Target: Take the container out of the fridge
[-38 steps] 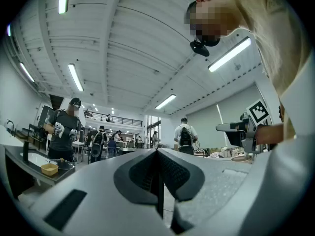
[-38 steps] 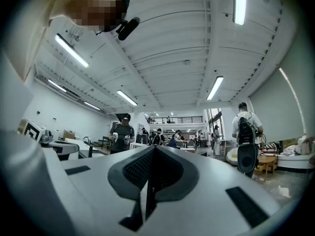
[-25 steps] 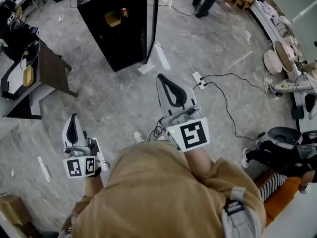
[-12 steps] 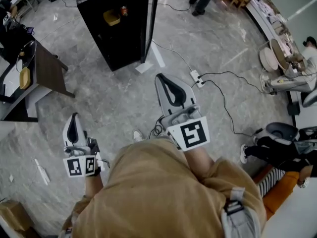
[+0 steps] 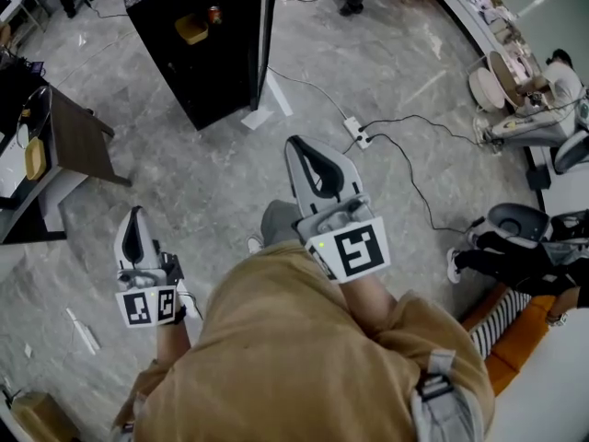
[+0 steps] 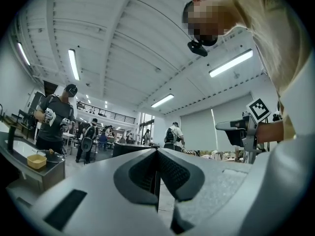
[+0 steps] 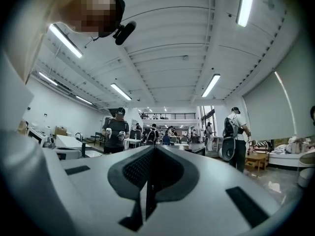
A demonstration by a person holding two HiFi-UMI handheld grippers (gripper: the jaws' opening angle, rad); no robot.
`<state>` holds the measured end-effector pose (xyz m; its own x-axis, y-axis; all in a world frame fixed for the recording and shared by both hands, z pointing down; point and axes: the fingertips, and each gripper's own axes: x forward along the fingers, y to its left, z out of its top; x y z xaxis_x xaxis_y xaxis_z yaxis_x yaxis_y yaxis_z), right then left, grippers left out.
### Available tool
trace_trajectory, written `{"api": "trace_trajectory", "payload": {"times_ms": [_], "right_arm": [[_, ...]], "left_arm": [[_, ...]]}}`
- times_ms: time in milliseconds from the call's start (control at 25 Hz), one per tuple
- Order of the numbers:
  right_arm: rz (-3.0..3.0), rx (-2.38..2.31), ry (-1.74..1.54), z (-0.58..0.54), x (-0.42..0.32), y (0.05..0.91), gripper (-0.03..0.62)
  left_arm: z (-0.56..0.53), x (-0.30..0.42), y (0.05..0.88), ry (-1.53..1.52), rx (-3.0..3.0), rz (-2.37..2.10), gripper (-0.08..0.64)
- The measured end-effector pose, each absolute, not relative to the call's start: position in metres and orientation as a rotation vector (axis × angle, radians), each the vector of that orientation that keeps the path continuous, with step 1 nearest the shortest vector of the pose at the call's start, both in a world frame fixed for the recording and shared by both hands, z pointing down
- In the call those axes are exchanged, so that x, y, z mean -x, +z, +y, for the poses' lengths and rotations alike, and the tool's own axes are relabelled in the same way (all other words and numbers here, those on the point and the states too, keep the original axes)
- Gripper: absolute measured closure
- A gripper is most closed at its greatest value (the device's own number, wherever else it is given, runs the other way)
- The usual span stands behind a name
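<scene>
A black fridge (image 5: 166, 58) stands on the floor at the top left of the head view, with its door (image 5: 267, 40) swung open. On a shelf inside sit a yellow container (image 5: 191, 30) and a small can (image 5: 214, 14). Both grippers are held well short of the fridge, above the floor. My left gripper (image 5: 136, 213) is low on the left with its jaws together and empty. My right gripper (image 5: 296, 143) is higher and nearer the middle, also closed on nothing. In their own views, the left gripper (image 6: 157, 151) and right gripper (image 7: 153, 149) point out across the hall.
A dark table (image 5: 78, 141) with a yellow tray (image 5: 35, 157) stands at the left. A power strip (image 5: 357, 138) and cables (image 5: 414, 187) lie on the floor ahead to the right. A seated person's legs (image 5: 515, 265) are at the right. Other people stand in the hall.
The fridge has drifted up and left in the head view, and a grey knee now shows between the grippers. Both grippers stay shut in about the same place.
</scene>
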<state>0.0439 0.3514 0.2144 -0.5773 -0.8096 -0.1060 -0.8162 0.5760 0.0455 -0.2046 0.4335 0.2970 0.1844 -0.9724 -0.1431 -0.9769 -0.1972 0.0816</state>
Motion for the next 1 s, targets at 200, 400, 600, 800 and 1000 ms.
{"api": "trace_trajectory", "payload": {"times_ms": [200,400,600,800,1000], "right_arm": [[2.723,1.373,0.152,0.349,-0.032,0.212,0.589],[2.731,1.317,0.159,0.332,-0.02,0.217,0.589],[2.745,1.265,0.16,0.296,-0.016,0.213,0.589],[2.772,1.263,0.144,0.251,-0.028,0.221,0.589],[2.768,1.268,0.111,0.197,-0.037,0.224,0.589]], "left_arm": [[0.431,0.208,0.294,0.259,2.392,1.959,0.558],[0.421,0.215,0.3,0.242,2.367,1.968,0.558],[0.391,0.217,0.296,0.255,2.317,2.014,0.558],[0.35,0.204,0.298,0.208,2.323,2.006,0.558],[0.305,0.195,0.307,0.186,2.352,2.047,0.558]]}}
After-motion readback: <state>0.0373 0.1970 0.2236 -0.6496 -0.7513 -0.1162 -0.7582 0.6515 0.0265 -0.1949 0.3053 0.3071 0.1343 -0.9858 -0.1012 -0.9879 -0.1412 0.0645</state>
